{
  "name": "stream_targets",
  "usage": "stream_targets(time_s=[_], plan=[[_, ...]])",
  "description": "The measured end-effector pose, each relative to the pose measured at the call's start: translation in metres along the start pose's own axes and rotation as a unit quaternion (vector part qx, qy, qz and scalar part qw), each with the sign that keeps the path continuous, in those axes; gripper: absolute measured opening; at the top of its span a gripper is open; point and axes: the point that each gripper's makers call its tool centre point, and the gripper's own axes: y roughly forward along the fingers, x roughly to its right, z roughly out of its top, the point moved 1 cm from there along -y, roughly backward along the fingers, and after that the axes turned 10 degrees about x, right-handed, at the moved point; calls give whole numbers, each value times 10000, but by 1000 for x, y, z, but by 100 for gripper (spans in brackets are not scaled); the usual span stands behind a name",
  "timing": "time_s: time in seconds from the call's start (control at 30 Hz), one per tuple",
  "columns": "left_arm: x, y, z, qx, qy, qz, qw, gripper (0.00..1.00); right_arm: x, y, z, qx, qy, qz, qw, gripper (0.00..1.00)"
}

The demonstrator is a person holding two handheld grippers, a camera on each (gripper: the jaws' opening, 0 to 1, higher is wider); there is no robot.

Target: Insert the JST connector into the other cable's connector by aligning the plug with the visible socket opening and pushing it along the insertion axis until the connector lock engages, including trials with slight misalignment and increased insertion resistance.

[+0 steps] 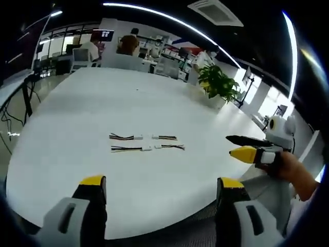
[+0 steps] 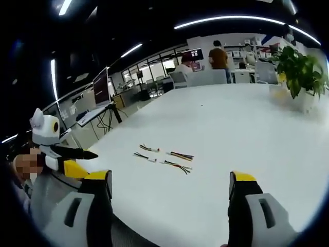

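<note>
1. In the left gripper view, the left gripper [image 1: 161,184] has its yellow-tipped jaws wide apart and holds nothing; it hangs over the near edge of the white table [image 1: 77,113].
2. In the right gripper view, the right gripper [image 2: 171,181] also has its jaws spread with nothing between them, and it too sits at the near table edge.
3. The right gripper appears again at the right of the left gripper view, held by a hand [image 1: 288,167] off the table's right side; its jaws look parted there as well.
4. The task's things lie well beyond both grippers, near the middle of the table: four short cables in two rows.
5. The far row holds a cable with a white connector [image 1: 122,137] on the left and its mate [image 1: 164,137] on the right, their connector ends facing with a small gap.
6. The near row repeats this with a left cable [image 1: 128,148] and a right cable [image 1: 169,146].
7. Judged from this, no connector is mated and none is picked up; the step in hand is the approach.
8. The next move calls for each gripper to reach forward, take one cable just behind its connector, and line plug with socket.
9. A potted plant [image 1: 218,82] stands at the far right.
</note>
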Motion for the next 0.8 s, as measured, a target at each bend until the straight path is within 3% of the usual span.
stream_targets(time_s=[0.3,0.4,0.53,0.7,0.8], plan=[[-10,4,11,37,249,15,9997,86,3,8,7,102,28,118,9999,91],[-18,6,7,-230,564,103,9981,86,6,8,9,126,-40,109,9999,92],[-27,8,7,-369,1119,221,9928,86,12,7,9,75,-62,64,9999,92],[-30,10,4,-547,1479,236,9872,86,17,10,7,-52,-185,50,9998,92],[-27,12,8,-453,1512,160,9873,86,18,13,12,20,-190,60,9998,91]])
